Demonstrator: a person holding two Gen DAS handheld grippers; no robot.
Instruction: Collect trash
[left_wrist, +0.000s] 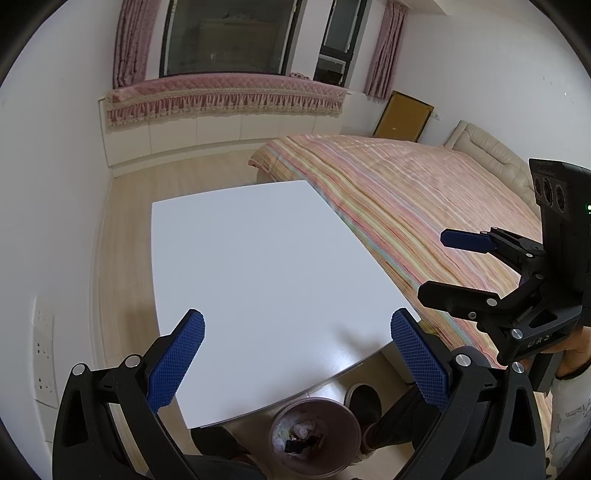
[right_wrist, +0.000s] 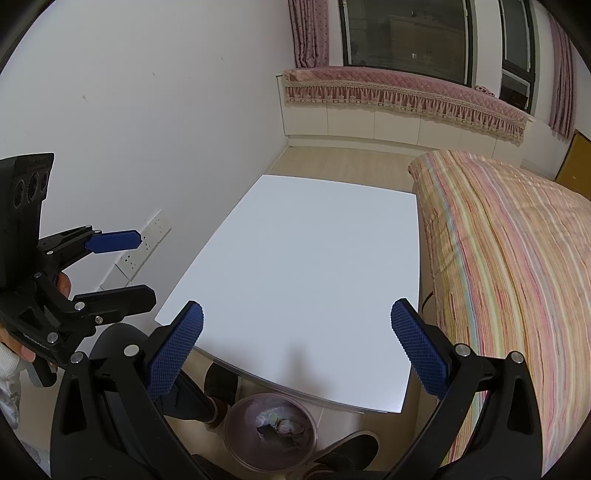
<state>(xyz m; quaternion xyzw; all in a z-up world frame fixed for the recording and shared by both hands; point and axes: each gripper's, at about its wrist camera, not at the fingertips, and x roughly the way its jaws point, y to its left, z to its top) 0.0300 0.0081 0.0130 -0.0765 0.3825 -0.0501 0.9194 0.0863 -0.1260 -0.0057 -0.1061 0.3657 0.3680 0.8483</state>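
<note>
Bed (left_wrist: 424, 192) sits beside the white table (left_wrist: 258, 258). Below the table's near edge, the pink bin (right_wrist: 271, 430) has the trash (right_wrist: 280, 424) inside. Left gripper (left_wrist: 297, 354) and right gripper (right_wrist: 295, 347) both hover spread wide, holding nothing.

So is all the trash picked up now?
It looks nearly done. Crumpled trash already lies in the bin on the floor by the white table, whose top shows no litter. The left gripper and right gripper are both open and hold nothing. Nothing left is visible.
</note>
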